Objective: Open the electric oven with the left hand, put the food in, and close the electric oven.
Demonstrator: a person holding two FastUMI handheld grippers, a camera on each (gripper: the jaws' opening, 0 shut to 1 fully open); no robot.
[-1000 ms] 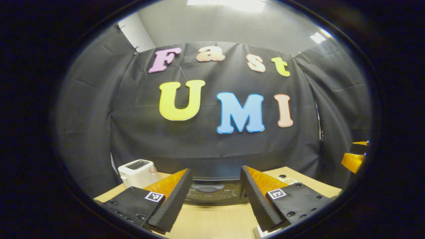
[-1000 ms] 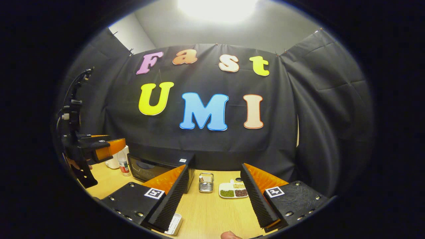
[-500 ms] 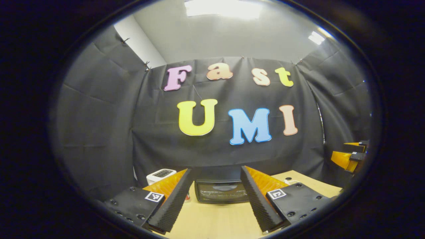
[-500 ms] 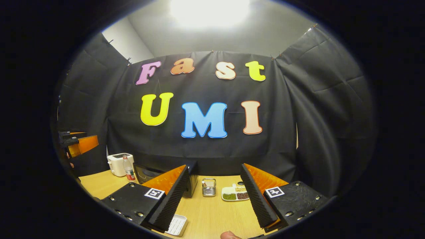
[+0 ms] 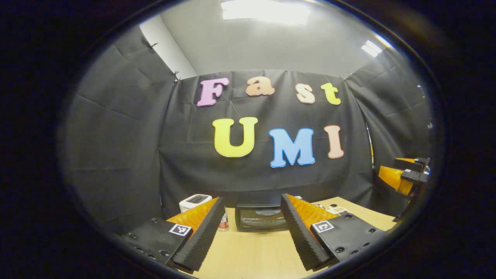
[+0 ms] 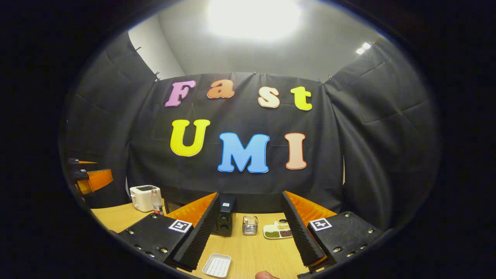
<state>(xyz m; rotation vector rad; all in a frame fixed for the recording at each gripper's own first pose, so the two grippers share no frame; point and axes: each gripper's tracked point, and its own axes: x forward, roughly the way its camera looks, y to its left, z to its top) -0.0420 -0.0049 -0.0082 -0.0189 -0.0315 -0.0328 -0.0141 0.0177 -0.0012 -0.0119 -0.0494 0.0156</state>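
Note:
The black electric oven (image 5: 260, 218) stands with its door closed at the back of the wooden table, straight ahead between my left gripper's fingers. My left gripper (image 5: 252, 248) is open, holds nothing and is well short of the oven. In the right gripper view the oven (image 6: 224, 219) is partly hidden behind one finger. My right gripper (image 6: 250, 248) is open and holds nothing. A white ridged tray (image 6: 217, 265) lies on the table just below it. A white divided dish (image 6: 278, 231) with green and brown food sits farther back.
A white toaster (image 5: 195, 201) and a small bottle (image 5: 223, 224) stand left of the oven. A small metal basket (image 6: 250, 225) sits between oven and dish. The other gripper (image 5: 401, 176) hangs at the far right. A fingertip (image 6: 265, 275) shows at the bottom edge.
Both grippers have drawn back from the oven, which now looks smaller and farther off. More of the white tray has come into the right gripper view. Both grippers stayed open.

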